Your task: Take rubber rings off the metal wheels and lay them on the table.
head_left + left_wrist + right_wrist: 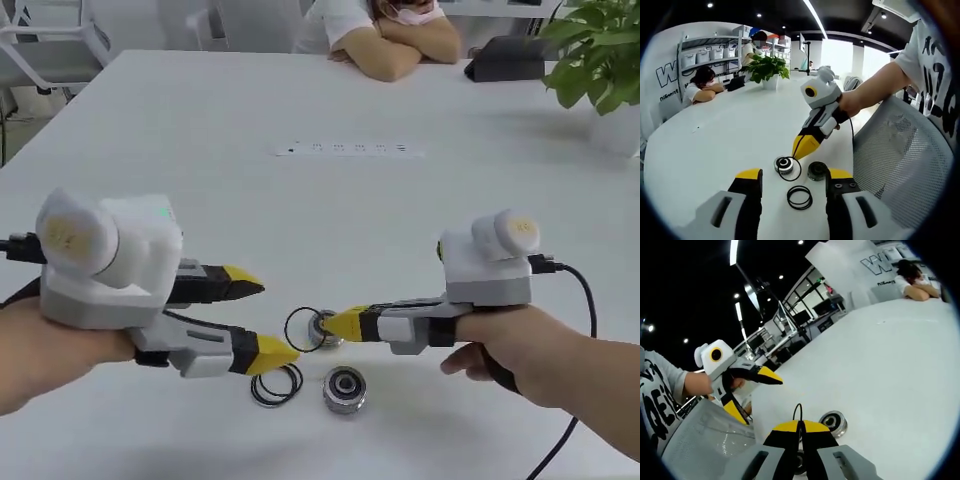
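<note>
Some rings are lying on the table, right gripper is pinching another ring off a wheel, left gripper is gaping wide.

The left gripper and right gripper have yellow-tipped black jaws. The ring in the right jaws is black, the wheels silver, the desk white.
</note>
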### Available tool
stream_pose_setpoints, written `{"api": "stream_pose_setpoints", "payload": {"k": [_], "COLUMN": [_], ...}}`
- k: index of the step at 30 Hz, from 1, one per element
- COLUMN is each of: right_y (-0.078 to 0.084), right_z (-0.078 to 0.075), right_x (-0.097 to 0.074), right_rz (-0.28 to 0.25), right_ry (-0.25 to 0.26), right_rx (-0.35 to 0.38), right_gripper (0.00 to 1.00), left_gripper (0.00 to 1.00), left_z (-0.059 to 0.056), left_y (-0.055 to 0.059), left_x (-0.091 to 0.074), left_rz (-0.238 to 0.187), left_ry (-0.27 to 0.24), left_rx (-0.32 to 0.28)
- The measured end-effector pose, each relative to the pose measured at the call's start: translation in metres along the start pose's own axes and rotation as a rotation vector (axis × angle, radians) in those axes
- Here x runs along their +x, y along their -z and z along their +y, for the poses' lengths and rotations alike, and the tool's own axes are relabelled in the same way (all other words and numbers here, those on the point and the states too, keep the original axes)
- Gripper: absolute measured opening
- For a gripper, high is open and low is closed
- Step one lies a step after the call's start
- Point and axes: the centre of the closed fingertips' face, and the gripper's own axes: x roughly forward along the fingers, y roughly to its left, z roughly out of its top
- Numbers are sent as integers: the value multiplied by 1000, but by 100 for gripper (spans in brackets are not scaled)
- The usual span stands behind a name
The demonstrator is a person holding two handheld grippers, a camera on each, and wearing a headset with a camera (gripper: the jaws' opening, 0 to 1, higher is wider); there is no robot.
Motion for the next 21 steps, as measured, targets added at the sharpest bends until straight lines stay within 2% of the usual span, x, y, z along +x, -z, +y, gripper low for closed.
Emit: {"api": "stream_pose_setpoints", "payload": {"k": [10,14,19,21], "right_y": [8,12,15,17], "right_z": [12,14,19,20], "right_x": [8,11,17,20], "right_rz": [45,70,94,107], "right_ry": [-31,-47,-63,-69], "right_rx": [-8,-17,-23,-26], "right_gripper": [0,0,0,0], "left_gripper": [57,59,60,61], "left_z": [-5,-8,-9,-9], "left_y": [8,10,15,15], "left_x": [-15,-20,-22,-25], "left_rz": [3,-3,13,7], "left_ry": [-2,-2,-3,-7], "left_rx": [-11,-30,-20,-29]}}
